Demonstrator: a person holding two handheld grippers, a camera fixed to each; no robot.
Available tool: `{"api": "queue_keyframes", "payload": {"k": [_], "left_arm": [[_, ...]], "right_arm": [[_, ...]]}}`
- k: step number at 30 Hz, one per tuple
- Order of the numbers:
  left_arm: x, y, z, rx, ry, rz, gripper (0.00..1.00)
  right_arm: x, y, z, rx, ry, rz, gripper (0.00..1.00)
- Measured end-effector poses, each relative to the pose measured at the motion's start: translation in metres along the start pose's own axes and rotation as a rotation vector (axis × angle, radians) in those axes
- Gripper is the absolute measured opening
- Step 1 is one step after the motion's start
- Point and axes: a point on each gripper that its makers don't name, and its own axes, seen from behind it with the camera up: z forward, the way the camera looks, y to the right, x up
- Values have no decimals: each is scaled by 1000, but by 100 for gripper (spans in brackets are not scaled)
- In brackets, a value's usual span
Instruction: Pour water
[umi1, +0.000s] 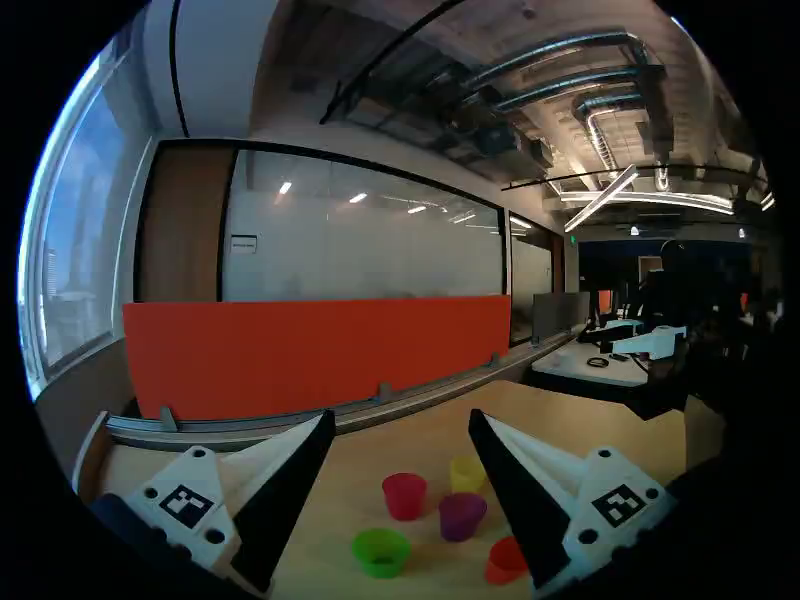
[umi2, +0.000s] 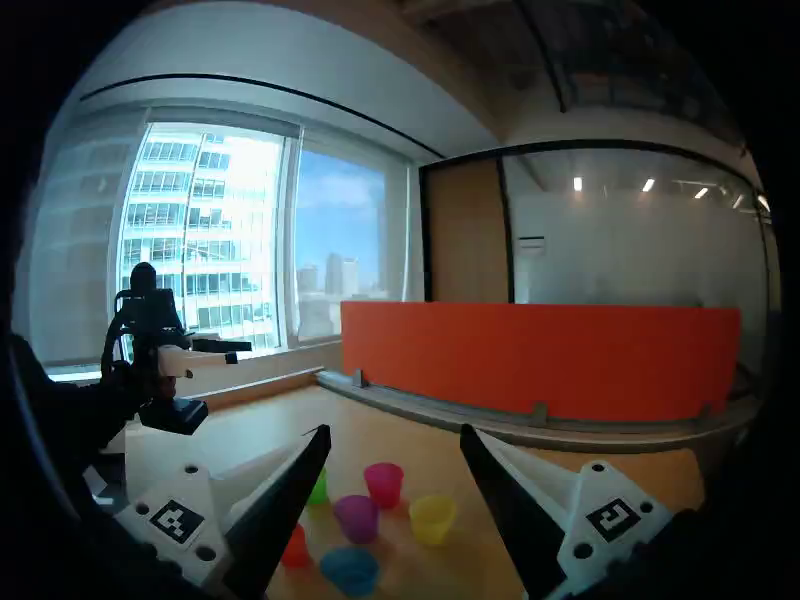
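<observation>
On an office desk (umi1: 420, 440), 6 small cups (umi2: 357, 517) cluster well short of its far edge, while the left gripper (umi1: 400, 415) and right gripper (umi2: 393, 430) hover open-jawed and empty, so pouring looks not yet started.

Left claw (umi1: 401, 415) and right claw (umi2: 395, 430): two tapered black fingers (umi1: 285, 490) on white mounts (umi1: 215, 480), each bearing a square black-and-white marker (umi1: 187, 505) and round holes.
</observation>
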Motion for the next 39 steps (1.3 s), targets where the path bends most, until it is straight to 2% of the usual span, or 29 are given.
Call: {"api": "queue_keyframes", "payload": {"k": [14,20,30,39], "left_arm": [[-46,-10,-2,0,-146,87,99],[-61,-12,0,-3,-180,116,99],[-86,-17,2,-20,-231,85,99],[-119,-19,2,-24,-295,115,99]], "right_arm": [[-35,-13,0,48,-130,-52,100],[-50,-14,-1,55,-175,-73,100],[-74,-16,3,76,-224,-71,100],[-100,-20,7,98,-270,-88,100]]}}
